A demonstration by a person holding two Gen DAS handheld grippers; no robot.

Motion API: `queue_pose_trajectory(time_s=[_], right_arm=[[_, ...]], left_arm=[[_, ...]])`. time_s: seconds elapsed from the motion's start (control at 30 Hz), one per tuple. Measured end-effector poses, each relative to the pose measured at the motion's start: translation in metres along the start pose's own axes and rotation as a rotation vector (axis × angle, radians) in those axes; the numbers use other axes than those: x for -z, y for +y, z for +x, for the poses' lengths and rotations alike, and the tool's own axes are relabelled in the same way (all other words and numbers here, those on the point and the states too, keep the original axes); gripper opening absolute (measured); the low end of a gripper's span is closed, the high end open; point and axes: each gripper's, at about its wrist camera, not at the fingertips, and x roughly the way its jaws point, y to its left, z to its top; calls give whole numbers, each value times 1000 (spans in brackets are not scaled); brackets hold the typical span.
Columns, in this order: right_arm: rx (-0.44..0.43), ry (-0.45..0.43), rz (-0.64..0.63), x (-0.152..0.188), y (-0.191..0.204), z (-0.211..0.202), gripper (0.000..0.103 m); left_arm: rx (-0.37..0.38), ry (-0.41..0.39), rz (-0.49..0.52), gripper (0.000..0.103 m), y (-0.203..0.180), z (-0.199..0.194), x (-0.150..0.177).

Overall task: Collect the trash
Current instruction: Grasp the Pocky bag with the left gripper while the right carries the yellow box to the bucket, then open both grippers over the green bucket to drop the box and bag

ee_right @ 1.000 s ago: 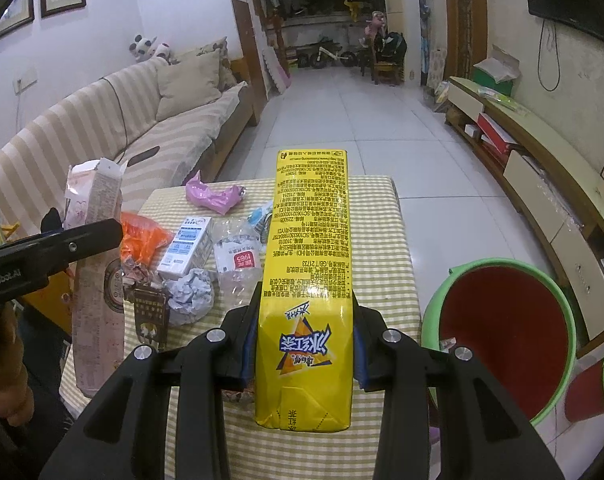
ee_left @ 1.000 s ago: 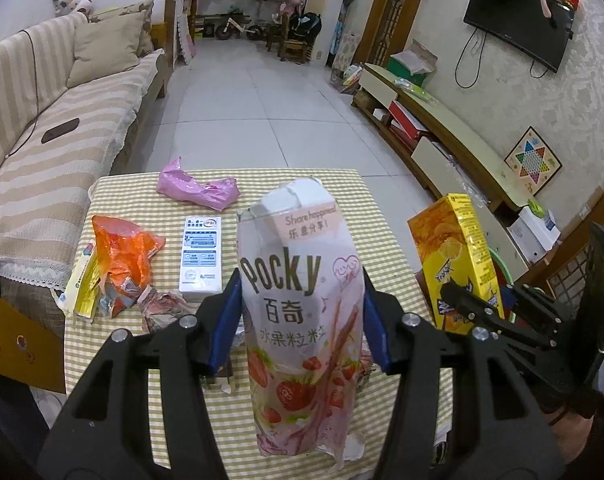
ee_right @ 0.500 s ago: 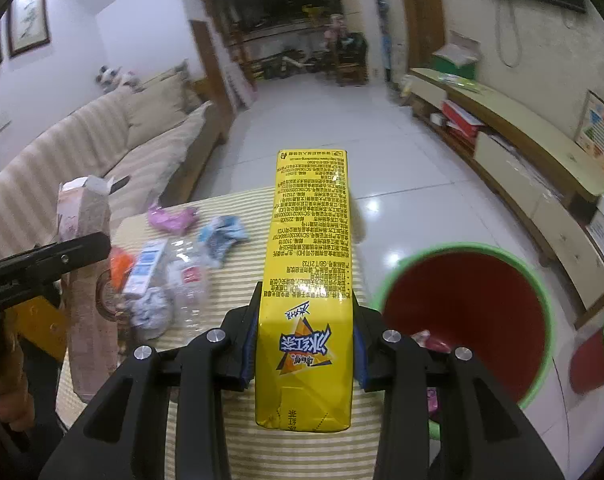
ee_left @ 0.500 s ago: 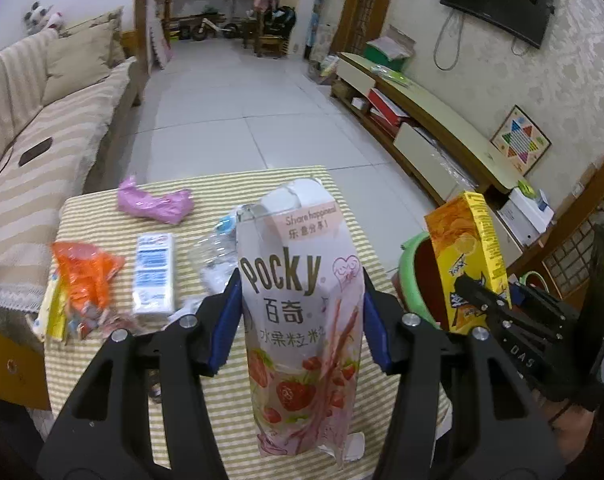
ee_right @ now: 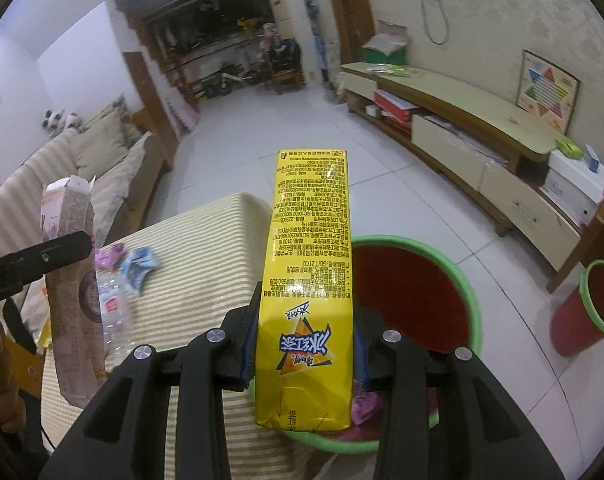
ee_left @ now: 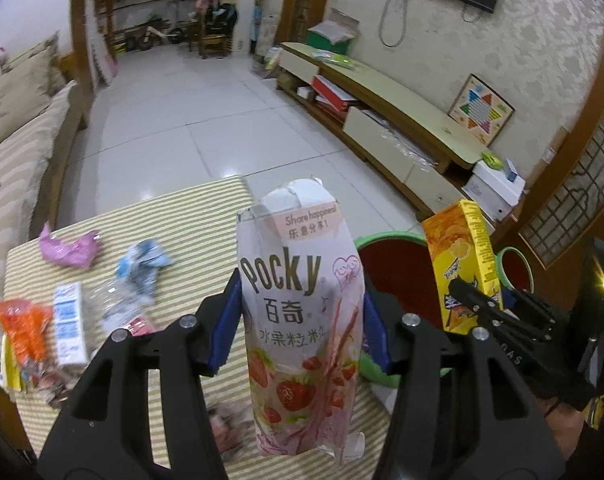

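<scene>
- Between the blue pads of the left gripper (ee_left: 302,320), a pink Pocky box (ee_left: 302,320) stands upright, clamped at its sides, its torn top flap open above the fingers.
- Behind and to the left of that gripper lies the striped tablecloth (ee_left: 198,216), with a pink wrapper (ee_left: 72,246), a crumpled blue wrapper (ee_left: 142,264), a small white carton (ee_left: 68,320), an orange bag (ee_left: 22,324) and what looks like a squashed clear bottle (ee_left: 118,312), though blur leaves that unsure.
- Just right of the left gripper, past the table edge, sits a red bin with a green rim (ee_left: 397,268).
- The right gripper (ee_right: 303,340) is closed on a yellow drink carton (ee_right: 307,280), held upright by its lower part.
- Directly ahead of and below the right gripper is the same red bin (ee_right: 413,292); pink scraps (ee_right: 363,406) lie in it.
- A smaller red bin (ee_right: 585,312) stands farther right.
</scene>
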Motion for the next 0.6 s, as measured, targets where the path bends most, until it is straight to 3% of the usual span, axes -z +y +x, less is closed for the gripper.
queue_pose_trajectory(time_s=[0.6], right_arm=[[45,78,75,12,-55,44,35]], left_arm=[[157,80,29,53,-56,88,-14]])
